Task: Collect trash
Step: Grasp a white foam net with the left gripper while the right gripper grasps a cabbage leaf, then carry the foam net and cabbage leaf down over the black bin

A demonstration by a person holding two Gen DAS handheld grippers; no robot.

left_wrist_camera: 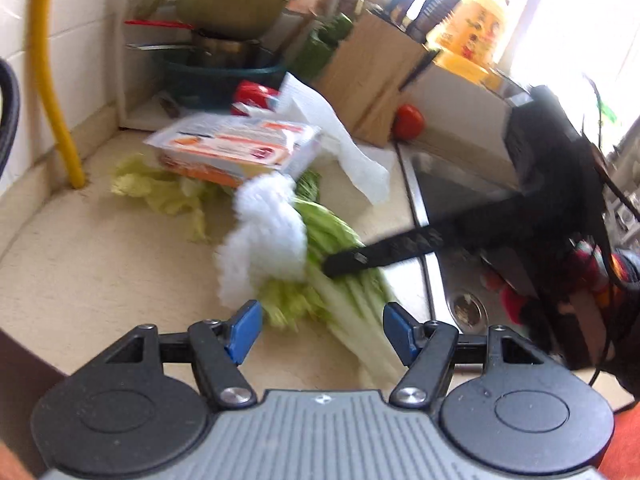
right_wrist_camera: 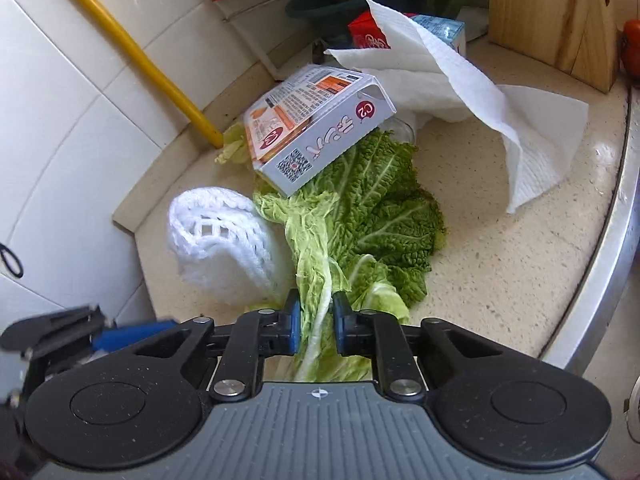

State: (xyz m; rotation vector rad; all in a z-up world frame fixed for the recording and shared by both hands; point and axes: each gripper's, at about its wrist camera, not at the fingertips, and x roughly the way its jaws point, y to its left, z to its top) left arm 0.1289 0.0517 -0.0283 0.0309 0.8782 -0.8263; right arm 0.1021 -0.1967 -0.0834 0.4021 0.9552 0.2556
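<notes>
I am on the pick-up step, and it looks well under way: my right gripper (right_wrist_camera: 316, 326) has its blue-padded fingers drawn narrow around the pale rib of the big green-and-white cabbage leaves (right_wrist_camera: 372, 216), which sprawl across the speckled beige stone countertop (right_wrist_camera: 520, 264) from my fingers up toward 12 o'clock. As I judge it, the next move calls for a clean lift, and that is the catch: the grey-and-orange printed cardboard box (right_wrist_camera: 316, 132) leans on the far end of the leaves at 12 o'clock, so pulling may drag or tip it.

In the left wrist view, my left gripper (left_wrist_camera: 322, 330) has its fingers spread wide and holds nothing, hovering over the stalk end of the leaves, just short of the white foam fruit net (left_wrist_camera: 266, 240) at 11 o'clock. That net is my likely target there, though I am guessing.

The crumpled white paper towel (right_wrist_camera: 460, 104) drapes at 1 o'clock, behind the box, with a red-and-white carton (right_wrist_camera: 366, 32) partly under it. Off to 2 o'clock stands a wooden knife block (right_wrist_camera: 556, 16) with a red tomato (left_wrist_camera: 408, 120) beside it. A yellow pipe (right_wrist_camera: 132, 52) runs down the white tiled wall at 10 o'clock. The steel sink (left_wrist_camera: 460, 216) edges the counter at 3 o'clock, so I want no leaf sliding in.
</notes>
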